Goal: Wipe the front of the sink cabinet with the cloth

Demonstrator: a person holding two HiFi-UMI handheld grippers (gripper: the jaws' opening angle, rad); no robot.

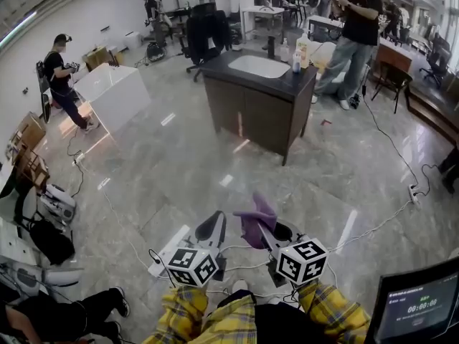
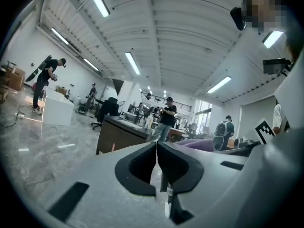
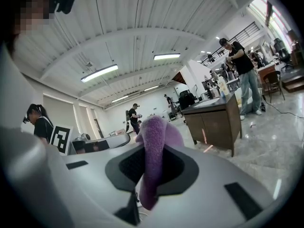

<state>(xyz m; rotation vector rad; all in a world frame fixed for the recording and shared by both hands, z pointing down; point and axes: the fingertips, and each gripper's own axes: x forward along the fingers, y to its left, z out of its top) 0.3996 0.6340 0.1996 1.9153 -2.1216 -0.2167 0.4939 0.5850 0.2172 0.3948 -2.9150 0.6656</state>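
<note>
Yellow plaid sleeves (image 1: pixel 188 315) fill the bottom of the head view, each arm holding a gripper low over a grey marble floor (image 1: pixel 172 170). On the left, the left gripper (image 1: pixel 214 226) (image 2: pixel 156 148) has its jaws pressed together with nothing between them. Beside it, the right gripper (image 1: pixel 267 229) (image 3: pixel 151 161) is clamped on a purple cloth (image 1: pixel 256 218) (image 3: pixel 155 136), which stands up in a fold above the jaws and hangs a little below them. Well ahead, apart from both grippers, stands the dark brown cabinet (image 1: pixel 254 115) (image 2: pixel 118 135) (image 3: pixel 216 121), with a white sink (image 1: pixel 258 66) set in its dark top and bottles (image 1: pixel 301 50) at the right end. A person (image 1: pixel 358 31) in black stands behind it. A monitor (image 1: pixel 419 310) sits at lower right, and cables (image 1: pixel 391 145) trail across the floor.
</note>
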